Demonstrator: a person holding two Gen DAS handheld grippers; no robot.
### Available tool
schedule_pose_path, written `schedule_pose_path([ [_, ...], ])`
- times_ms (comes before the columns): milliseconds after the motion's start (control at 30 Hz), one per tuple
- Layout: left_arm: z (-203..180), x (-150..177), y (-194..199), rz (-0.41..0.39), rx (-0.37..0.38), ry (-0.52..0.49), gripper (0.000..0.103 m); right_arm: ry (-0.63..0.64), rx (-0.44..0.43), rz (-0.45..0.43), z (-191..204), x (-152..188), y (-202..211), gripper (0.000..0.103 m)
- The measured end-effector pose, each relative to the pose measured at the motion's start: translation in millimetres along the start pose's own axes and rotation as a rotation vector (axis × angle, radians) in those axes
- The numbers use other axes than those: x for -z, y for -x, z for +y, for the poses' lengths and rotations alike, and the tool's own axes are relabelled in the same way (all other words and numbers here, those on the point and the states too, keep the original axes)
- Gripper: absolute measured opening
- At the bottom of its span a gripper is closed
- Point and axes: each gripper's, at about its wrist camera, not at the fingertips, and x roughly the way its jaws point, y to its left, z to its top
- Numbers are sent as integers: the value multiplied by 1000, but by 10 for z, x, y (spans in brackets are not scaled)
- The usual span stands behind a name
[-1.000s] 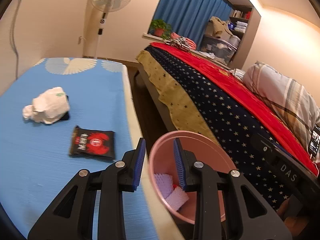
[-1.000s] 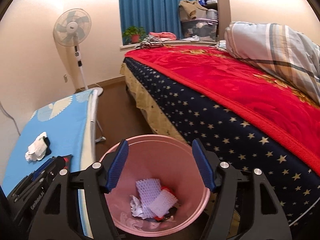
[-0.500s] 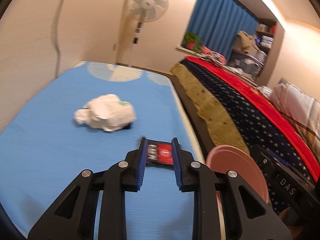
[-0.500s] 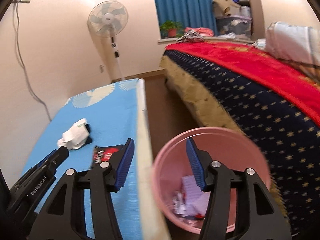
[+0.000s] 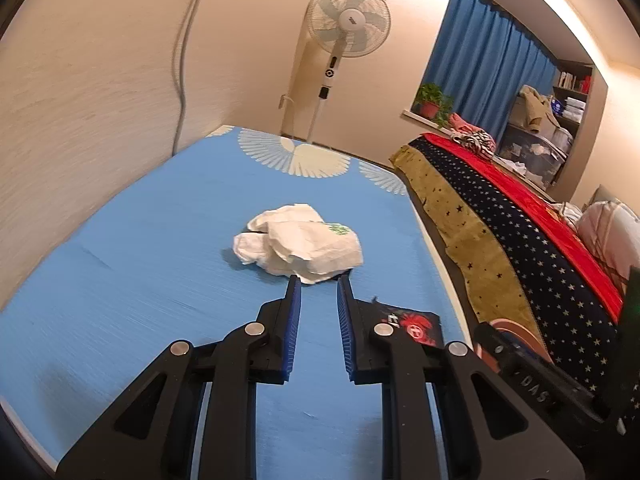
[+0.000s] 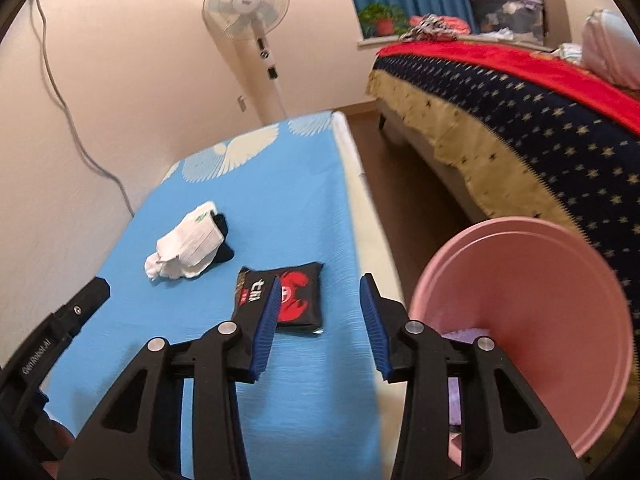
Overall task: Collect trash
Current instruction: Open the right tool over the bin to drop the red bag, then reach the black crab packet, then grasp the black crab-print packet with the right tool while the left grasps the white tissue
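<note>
A crumpled white paper wad (image 5: 300,244) lies on the blue table (image 5: 140,280); it also shows in the right wrist view (image 6: 188,246) with something black under it. A black and red snack wrapper (image 6: 284,300) lies flat near the table's right edge, also in the left wrist view (image 5: 412,326). My left gripper (image 5: 318,282) is open and empty, just short of the white wad. My right gripper (image 6: 318,286) is open and empty above the wrapper's right part. A pink bin (image 6: 532,320) with trash inside stands beside the table on the right.
A bed (image 6: 520,92) with a starred navy and red cover runs along the right, across a strip of wooden floor (image 6: 400,176). A standing fan (image 5: 348,28) is behind the table. A wall with a hanging cable (image 5: 180,60) borders the table's left side.
Both grippers swung left, from over the pink bin to over the blue table. The left gripper passed the wrapper and now faces the white wad. The right gripper narrowed somewhat but stays open.
</note>
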Motion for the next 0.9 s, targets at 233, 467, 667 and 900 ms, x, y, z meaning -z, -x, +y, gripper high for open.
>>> schedule_pose_path([
  [233,64,-19,-98,10,-22,-1,19,77,-13,75,293,-24,-369,88],
  [467,173,-77,-144,7,-50,8,19,143,55,148,461,-34,-661,92],
  [667,275,-155,-236,7,-57,39,19,178,116,226,497,-6,-819,91],
  [900,342,-239,-523,54,10,95,19,170,107,229,438,-4,-813,71],
])
